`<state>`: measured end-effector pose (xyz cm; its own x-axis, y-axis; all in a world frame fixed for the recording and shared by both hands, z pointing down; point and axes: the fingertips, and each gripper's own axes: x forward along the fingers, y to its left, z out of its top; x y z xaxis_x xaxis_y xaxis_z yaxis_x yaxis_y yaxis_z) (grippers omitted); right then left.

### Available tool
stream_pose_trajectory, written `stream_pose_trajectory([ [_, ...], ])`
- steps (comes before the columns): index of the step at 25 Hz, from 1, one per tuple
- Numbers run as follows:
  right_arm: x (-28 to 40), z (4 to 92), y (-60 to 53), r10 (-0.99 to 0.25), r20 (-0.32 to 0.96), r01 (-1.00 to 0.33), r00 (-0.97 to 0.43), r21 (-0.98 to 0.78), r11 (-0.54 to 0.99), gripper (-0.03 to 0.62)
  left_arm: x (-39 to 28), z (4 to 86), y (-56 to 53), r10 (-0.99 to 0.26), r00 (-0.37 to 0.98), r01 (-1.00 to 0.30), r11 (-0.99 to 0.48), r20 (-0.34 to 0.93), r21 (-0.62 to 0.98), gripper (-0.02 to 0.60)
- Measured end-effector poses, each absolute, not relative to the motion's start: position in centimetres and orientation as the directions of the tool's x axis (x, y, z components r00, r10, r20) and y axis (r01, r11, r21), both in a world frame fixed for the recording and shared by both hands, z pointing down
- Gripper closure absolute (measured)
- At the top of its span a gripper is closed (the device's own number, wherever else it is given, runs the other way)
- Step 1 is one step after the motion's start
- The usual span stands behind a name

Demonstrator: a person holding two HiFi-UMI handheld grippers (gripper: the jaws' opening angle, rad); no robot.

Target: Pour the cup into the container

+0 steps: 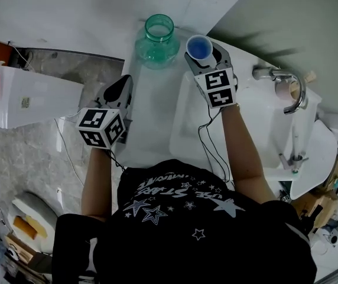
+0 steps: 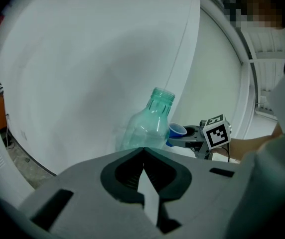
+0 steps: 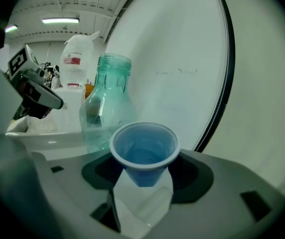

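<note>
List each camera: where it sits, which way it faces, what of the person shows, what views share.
Head view: on the head, looking steeply down at the counter; forearms, shirt, left gripper and right gripper show.
Left gripper view: on the left gripper, facing the green bottle; its shut fingers show.
Right gripper view: on the right gripper, facing the bottle; its fingers clamp the blue cup.
Shared: all three show bottle and cup.

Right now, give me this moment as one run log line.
right gripper: shut on blue cup, upright | green bottle: uncapped, upright, beside cup | left gripper: shut, empty
</note>
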<state>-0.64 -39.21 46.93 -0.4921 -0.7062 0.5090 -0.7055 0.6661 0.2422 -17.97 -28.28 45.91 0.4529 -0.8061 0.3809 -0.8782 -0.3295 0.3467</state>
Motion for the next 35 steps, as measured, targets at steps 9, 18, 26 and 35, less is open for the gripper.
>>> stream_pose_trajectory([
  [9,-1.0,52.0,-38.7,-0.665,0.553,-0.705,-0.503,0.182,0.685,0.312,-16.9,48.4,-27.7,-0.776,0.463,-0.874,-0.321,0.427,0.364,0.572],
  [18,-1.1,54.0,-38.7,-0.641,0.568,-0.725,-0.515,0.11,0.68,0.309,-16.2,49.4,-27.6,-0.757,0.479,-0.868,-0.332,0.444,0.37,0.571],
  [26,-0.9,54.6,-39.2,-0.671,0.544,-0.761,-0.504,0.088,0.643,0.301,-15.7,49.9,-27.6,-0.748,0.484,-0.867,-0.336,0.454,0.369,0.571],
  [35,-0.3,54.4,-39.1,-0.686,0.525,-0.781,-0.504,0.064,0.622,0.259,-15.2,48.9,-27.4,-0.753,0.49,-0.866,-0.362,0.439,0.346,0.571],
])
